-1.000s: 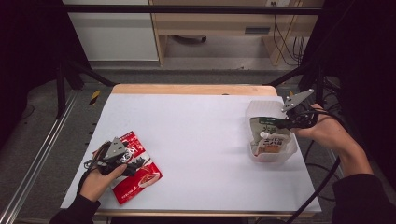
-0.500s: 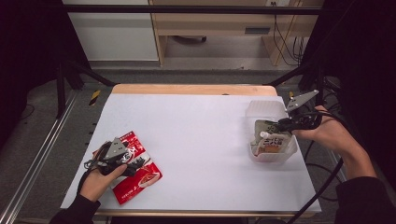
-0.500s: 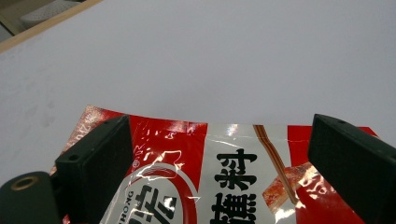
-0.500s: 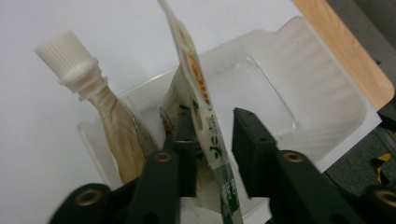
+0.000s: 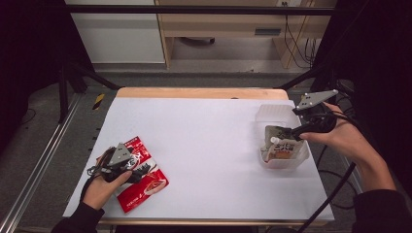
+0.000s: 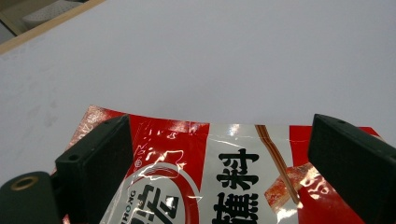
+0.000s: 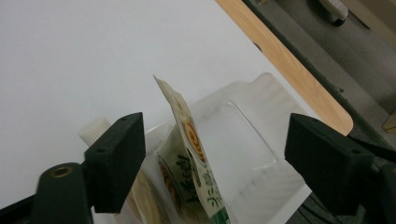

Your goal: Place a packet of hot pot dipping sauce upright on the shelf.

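A white table with a wooden edge stands on grey floor. Behind it is a white cabinet and a wooden shelf (cables hang beside it). The sides are dark.

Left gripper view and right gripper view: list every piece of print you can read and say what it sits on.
"HONG": small Latin letters along the white ring on the red packet, cut off at the left.
"料": large black character on the packet's white panel; the characters under and beside it are cut by the frame edge.
Green characters on the pouch standing in the clear tub: too slanted and blurred to read.
Print on both things in the high view: too small to read.
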The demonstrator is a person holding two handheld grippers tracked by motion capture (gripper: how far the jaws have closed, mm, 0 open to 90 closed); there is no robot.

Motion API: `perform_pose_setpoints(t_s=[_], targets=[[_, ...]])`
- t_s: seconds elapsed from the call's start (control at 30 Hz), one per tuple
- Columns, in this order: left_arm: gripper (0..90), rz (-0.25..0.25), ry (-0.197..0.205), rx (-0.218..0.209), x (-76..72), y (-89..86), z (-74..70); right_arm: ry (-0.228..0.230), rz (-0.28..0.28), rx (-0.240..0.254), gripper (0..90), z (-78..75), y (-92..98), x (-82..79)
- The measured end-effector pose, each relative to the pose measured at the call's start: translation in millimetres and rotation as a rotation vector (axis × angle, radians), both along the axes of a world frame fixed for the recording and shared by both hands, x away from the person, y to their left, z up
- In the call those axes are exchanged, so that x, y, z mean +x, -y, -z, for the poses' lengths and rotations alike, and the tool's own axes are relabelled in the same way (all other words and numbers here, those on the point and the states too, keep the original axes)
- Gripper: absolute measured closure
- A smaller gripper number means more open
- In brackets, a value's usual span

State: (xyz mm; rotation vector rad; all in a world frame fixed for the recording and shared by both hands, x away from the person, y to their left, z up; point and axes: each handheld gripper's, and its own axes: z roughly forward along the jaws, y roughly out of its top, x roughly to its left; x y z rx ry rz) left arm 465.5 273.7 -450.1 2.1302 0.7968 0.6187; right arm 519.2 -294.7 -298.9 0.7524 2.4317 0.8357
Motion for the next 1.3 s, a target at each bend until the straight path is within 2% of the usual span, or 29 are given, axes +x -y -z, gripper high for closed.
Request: perform_pose_setpoints(t_s=[0.1, 0.27, 0.37, 0.5, 0.63, 0.7, 0.77, 1.0, 1.1, 1.23, 1.3], targets=[[6.8, -0.003, 0.001, 0.001, 0.2, -0.6, -0.2, 0.020, 0.001, 0.007, 14.1, -4.9, -8.5, -4.0], [6.8, -0.011, 0.001, 0.005, 0.7, -2.9, -1.0, 0.066, 0.000, 0.024, 11.3, -11.0, -26.9, -15.1], [6.4, -0.020, -0.010, 0.014, 1.5, -4.6, -1.0, 0.097, -0.005, 0.045, 9.7, -13.2, -42.1, -25.9], [6.4, -0.035, -0.014, 0.024, 2.3, -8.0, -1.6, 0.126, -0.039, 0.051, 8.6, -11.0, -66.2, -41.5], [6.3, -0.048, -0.018, 0.034, 3.1, -11.1, -1.8, 0.128, -0.079, 0.048, 8.4, -2.6, -91.1, -55.5], [6.4, -0.051, -0.020, 0.051, 3.6, -12.8, -2.2, 0.121, -0.089, 0.033, 8.4, 3.1, -103.2, -61.2], [6.5, -0.061, -0.017, 0.047, 4.0, -14.3, -2.3, 0.126, -0.105, 0.023, 8.8, 8.8, -114.2, -65.5], [6.4, -0.082, -0.008, 0.036, 5.0, -21.3, -4.4, 0.122, -0.105, -0.003, 9.1, 26.0, -143.5, -71.2], [6.4, -0.094, 0.008, 0.032, 5.4, -24.7, -5.0, 0.116, -0.077, 0.038, 9.6, 33.8, -152.1, -71.7], [6.3, -0.109, 0.022, 0.028, 6.0, -29.4, -6.1, 0.117, -0.065, 0.065, 10.4, 46.6, -161.9, -73.3], [6.3, -0.129, 0.032, 0.023, 6.5, -32.4, -6.0, 0.135, -0.053, 0.078, 12.8, 52.8, -166.1, -74.0]])
